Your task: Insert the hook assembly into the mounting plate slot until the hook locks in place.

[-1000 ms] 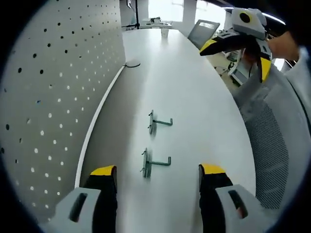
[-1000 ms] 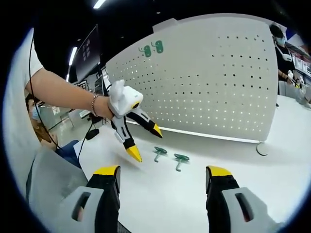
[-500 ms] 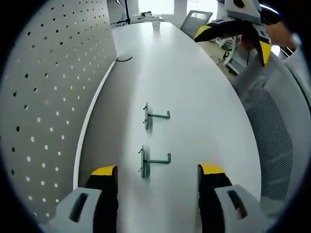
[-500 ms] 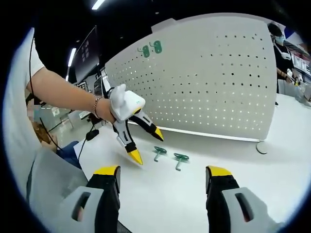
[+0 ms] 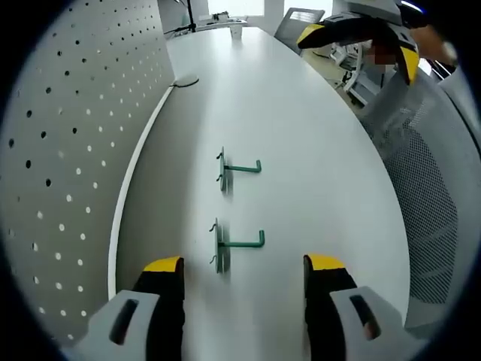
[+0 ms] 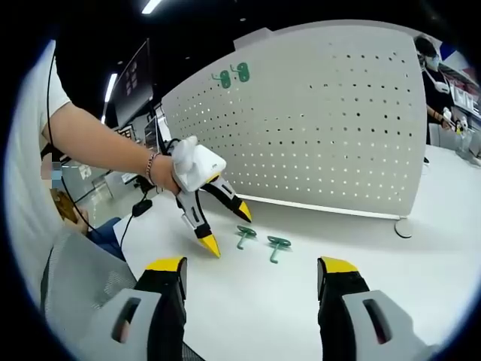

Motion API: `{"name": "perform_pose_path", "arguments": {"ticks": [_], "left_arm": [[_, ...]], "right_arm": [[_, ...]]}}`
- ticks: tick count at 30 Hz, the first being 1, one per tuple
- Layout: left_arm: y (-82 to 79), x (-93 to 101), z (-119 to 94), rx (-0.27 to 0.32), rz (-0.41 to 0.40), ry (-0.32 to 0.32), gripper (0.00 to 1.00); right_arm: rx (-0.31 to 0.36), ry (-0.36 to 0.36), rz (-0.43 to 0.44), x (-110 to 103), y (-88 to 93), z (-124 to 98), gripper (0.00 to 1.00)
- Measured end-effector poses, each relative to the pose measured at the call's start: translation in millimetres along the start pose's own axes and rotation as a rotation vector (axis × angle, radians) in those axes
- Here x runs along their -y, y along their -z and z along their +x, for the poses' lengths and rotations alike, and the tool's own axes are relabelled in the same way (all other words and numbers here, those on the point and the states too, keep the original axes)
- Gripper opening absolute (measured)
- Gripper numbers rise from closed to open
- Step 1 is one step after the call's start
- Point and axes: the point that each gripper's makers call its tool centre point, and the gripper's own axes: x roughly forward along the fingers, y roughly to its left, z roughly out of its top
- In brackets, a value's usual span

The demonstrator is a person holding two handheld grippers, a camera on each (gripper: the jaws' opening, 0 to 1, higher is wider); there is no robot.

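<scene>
The pegboard stands along the left of the left gripper view, upright at the tabletop's far edge. Just right of it two green hooks lie flat on the white surface, the near hook between and just ahead of the left tongs, the far hook a little beyond it. The left tongs stand wide and hold nothing. At the upper right of that view the right tongs hang over the tabletop's edge, wide too and empty.

In the right gripper view the left tongs point down beside both hooks, tips near the nearer one, the other beside it.

The step in hand looks like picking up the near hook. Best taken by the shank, tongs closing squarely across it, so the back plate with its prongs stays free to meet the pegboard holes; a grip on the plate would likely block insertion.

Two more green hooks seem to hang high on the pegboard, though they are small. A mesh chair stands at the right, and an office room lies beyond.
</scene>
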Motion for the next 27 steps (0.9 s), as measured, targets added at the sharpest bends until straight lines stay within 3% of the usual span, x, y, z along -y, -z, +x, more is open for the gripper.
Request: {"name": "perform_pose_path", "arguments": {"ticks": [18, 27], "left_arm": [[-1.5, 0.3, 2.9, 0.033, -0.022, 0.007, 0.65], [-4.1, -5.8, 2.1, 0.065, -0.050, -0.013, 0.48]], "right_arm": [[0.006, 0.005, 0.005, 1.9, -0.5, -1.3, 0.67], [0.008, 0.006, 0.009, 1.9, -0.6, -2.5, 0.66]]}}
